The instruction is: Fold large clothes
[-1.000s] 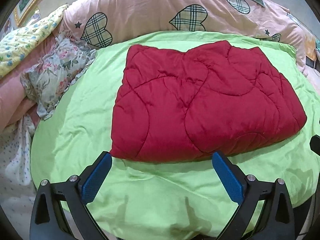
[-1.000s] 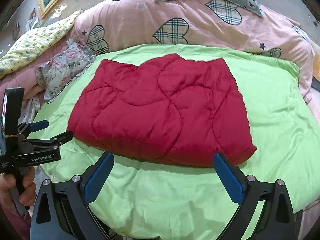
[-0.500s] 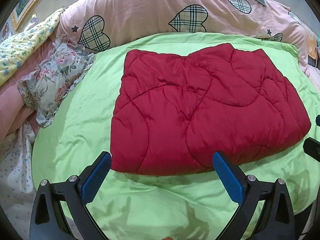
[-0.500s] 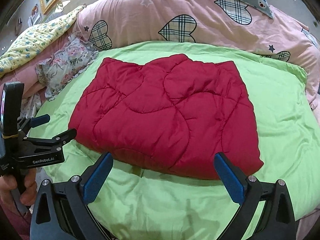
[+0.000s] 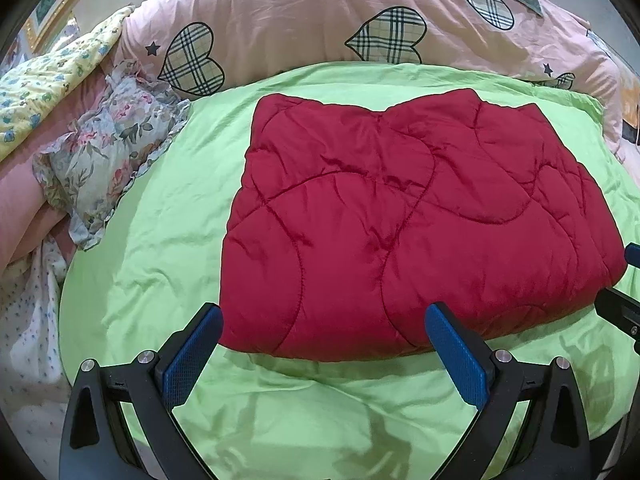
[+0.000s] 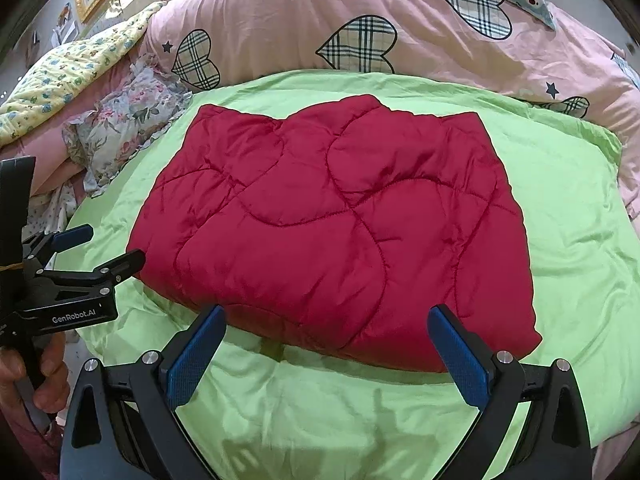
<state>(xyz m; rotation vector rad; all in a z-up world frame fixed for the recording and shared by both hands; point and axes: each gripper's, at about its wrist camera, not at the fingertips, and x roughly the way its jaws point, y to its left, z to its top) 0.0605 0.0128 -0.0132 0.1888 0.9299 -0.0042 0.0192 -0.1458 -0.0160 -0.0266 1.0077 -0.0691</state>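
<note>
A red quilted garment (image 5: 404, 224) lies folded into a thick rectangle on a lime green sheet (image 5: 168, 224); it also shows in the right wrist view (image 6: 340, 232). My left gripper (image 5: 324, 344) is open and empty, its blue pads just at the garment's near edge. My right gripper (image 6: 326, 346) is open and empty, its pads over the near edge too. The left gripper also shows from the side in the right wrist view (image 6: 104, 246), open beside the garment's left corner.
A pink duvet with plaid hearts (image 5: 320, 28) is piled behind the green sheet (image 6: 560, 184). A floral pillow (image 5: 104, 160) and a yellow floral cloth (image 5: 52, 80) lie at the left. A hand (image 6: 36, 376) holds the left gripper's handle.
Both grippers have moved forward toward the garment's near edge, so it looks larger and closer. Both stay open. The garment has not moved.
</note>
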